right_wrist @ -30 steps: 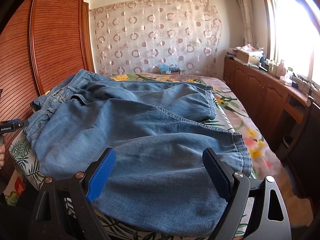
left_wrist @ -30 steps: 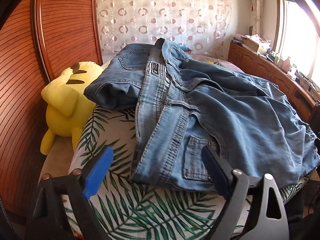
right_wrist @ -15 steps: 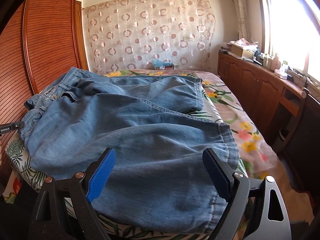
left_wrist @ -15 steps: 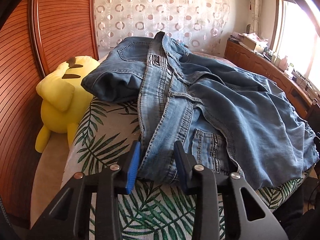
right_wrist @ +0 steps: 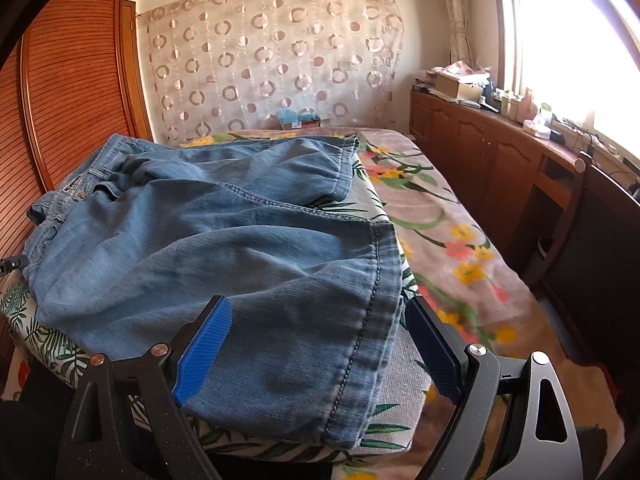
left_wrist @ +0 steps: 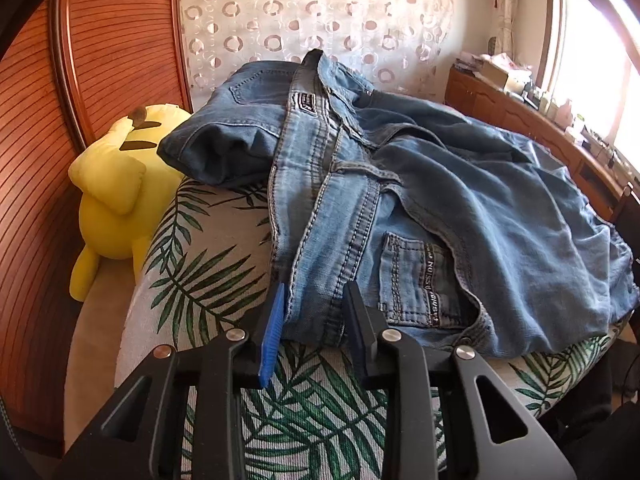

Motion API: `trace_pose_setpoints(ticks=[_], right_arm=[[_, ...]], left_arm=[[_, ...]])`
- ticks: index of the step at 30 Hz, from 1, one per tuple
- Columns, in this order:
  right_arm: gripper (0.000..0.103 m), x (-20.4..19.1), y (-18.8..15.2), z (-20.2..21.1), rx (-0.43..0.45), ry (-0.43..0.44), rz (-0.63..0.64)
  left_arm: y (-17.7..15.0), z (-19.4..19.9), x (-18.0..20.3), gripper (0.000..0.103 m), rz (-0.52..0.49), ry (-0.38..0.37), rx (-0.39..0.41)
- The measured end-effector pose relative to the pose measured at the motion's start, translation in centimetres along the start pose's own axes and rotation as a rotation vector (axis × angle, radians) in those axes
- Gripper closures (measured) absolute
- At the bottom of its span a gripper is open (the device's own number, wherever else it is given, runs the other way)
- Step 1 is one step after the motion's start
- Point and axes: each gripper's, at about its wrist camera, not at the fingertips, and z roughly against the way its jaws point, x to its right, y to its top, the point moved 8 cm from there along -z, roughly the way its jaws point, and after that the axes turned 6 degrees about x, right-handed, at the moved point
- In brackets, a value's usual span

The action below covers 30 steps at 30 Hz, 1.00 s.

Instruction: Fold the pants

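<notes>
Light blue jeans (left_wrist: 460,200) lie crumpled on a leaf-print cushion (left_wrist: 208,280), waistband toward the left wrist view. My left gripper (left_wrist: 314,320) is shut on the near end of the waistband (left_wrist: 320,304). In the right wrist view the jeans' legs (right_wrist: 240,248) spread toward me, with the near leg's hem (right_wrist: 372,340) lying between the blue pads of my open right gripper (right_wrist: 316,344).
A yellow plush toy (left_wrist: 116,184) lies left of the cushion against a wooden slatted wardrobe (left_wrist: 80,60). A floral bedspread (right_wrist: 448,240) extends to the right. Wooden cabinets (right_wrist: 500,152) with clutter run under the window. A dark chair (right_wrist: 592,240) stands at right.
My left gripper closed from wide open onto the waistband end. My right gripper moved forward and right, so the near leg's hem now lies between its open pads.
</notes>
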Motion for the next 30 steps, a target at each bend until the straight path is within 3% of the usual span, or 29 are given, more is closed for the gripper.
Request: trace_pose_setpoints(ticks=[3, 5, 10, 15, 23, 30], right_arm=[[0.013, -0.3, 0.0, 0.2, -0.002, 0.002, -0.004], [0.013, -0.3, 0.1, -0.1, -0.003, 0.007, -0.006], [0.013, 0.2, 0.2, -0.3, -0.01, 0.013, 0.002], [0.013, 0.7, 0.1, -0.3, -0.015, 0.007, -0.002], [0.014, 1.1, -0.2, 0.1, -0.051, 0.028, 0.0], [0.021, 1.0, -0.9, 0.7, -0.096, 0.057, -0.001]], left_arm=[[0.0, -0.2, 0.1, 0.073, -0.007, 0.002, -0.004], [-0.1, -0.1, 0.3, 0.085, -0.01, -0.031, -0.007], [0.0, 0.7, 0.4, 0.092, -0.008, -0.029, 0.01], [0.3, 2.3, -0.4, 0.093, 0.04, -0.023, 0.048], [-0.7, 1.6, -1.0, 0.093, 0.052, -0.007, 0.02], [-0.7, 1.4, -0.7, 0.093, 0.033, 0.011, 0.015]])
